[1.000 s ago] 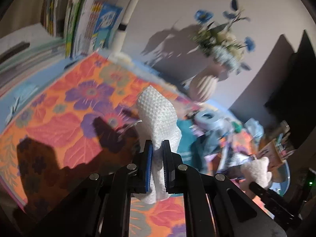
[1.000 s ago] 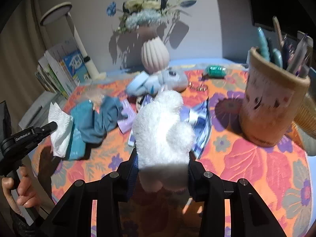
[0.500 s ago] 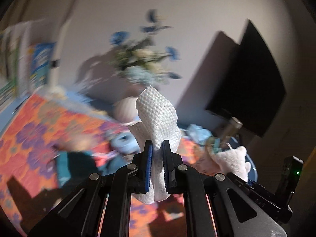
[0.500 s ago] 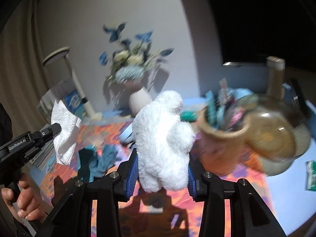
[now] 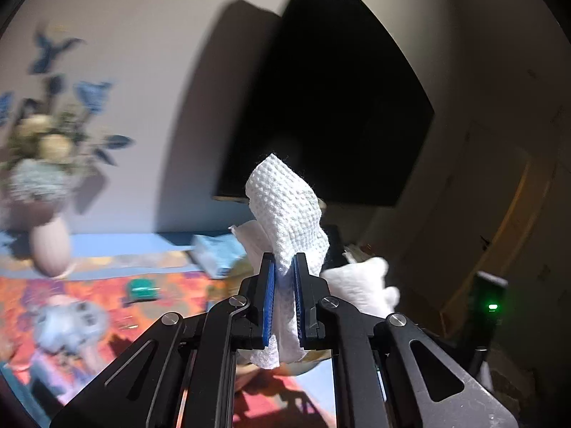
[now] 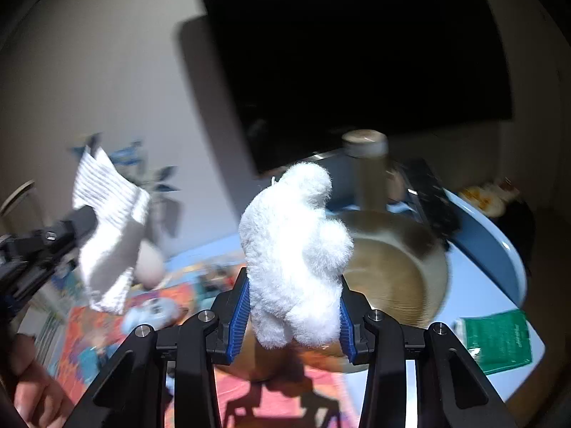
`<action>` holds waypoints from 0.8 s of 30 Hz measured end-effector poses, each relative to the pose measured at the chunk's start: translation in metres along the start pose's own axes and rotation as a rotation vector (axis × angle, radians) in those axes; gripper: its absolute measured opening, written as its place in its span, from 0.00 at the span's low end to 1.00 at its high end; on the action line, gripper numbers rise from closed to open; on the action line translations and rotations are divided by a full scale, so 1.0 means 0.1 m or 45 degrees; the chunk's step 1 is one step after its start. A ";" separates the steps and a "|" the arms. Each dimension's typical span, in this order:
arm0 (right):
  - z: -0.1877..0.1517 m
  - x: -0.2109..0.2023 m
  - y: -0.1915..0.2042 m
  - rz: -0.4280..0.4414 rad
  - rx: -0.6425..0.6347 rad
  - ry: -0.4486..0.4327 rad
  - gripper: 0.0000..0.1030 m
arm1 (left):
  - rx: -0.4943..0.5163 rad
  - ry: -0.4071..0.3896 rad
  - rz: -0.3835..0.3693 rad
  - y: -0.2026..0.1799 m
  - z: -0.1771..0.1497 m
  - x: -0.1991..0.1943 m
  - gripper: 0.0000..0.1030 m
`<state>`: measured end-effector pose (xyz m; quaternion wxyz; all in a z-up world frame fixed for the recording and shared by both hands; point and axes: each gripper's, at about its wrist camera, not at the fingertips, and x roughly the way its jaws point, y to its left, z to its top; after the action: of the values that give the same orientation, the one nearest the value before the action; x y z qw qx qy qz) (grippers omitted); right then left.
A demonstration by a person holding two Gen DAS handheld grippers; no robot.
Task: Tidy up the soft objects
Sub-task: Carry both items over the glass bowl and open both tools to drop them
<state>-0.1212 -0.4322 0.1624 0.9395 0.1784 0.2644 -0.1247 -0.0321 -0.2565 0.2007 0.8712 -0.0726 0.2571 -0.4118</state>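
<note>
My left gripper (image 5: 283,271) is shut on a white waffle-textured paper towel (image 5: 289,210), held up in the air above the table. My right gripper (image 6: 292,297) is shut on a fluffy white plush toy (image 6: 296,249), held just in front of a wide woven basket (image 6: 392,271). The plush also shows in the left wrist view (image 5: 360,281), right of the towel. The towel also shows in the right wrist view (image 6: 107,228) at left. A blue plush (image 5: 67,321) lies on the floral cloth at lower left.
A vase of blue flowers (image 5: 46,192) stands at the back left. A dark screen (image 5: 321,107) hangs on the wall behind. A green packet (image 6: 496,339) lies at the table's right edge, and a tall cylinder (image 6: 367,167) stands behind the basket.
Both grippers have swung to the right and lifted, each still holding its item. The view has moved from the floral cloth and pen cup towards the basket and dark screen.
</note>
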 end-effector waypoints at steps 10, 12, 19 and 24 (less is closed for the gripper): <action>-0.15 0.75 -0.77 -0.147 0.186 0.246 0.46 | 0.089 0.196 -0.003 -0.29 -0.16 1.09 0.11; -0.17 0.80 -0.85 -0.139 0.220 0.267 0.67 | 0.093 0.210 0.041 -0.32 -0.18 1.18 0.34; -0.13 0.61 -0.91 -0.157 0.223 0.194 0.69 | 0.073 0.170 0.017 -0.26 -0.19 0.95 0.52; -0.14 0.41 -0.75 -0.126 0.198 0.155 0.69 | 0.088 0.078 0.055 -0.22 -0.17 0.56 0.67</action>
<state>-0.1184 -0.5008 0.1092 0.8977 0.2448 0.3191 -0.1800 -0.0260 -0.3111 0.1716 0.8736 -0.0245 0.2707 -0.4036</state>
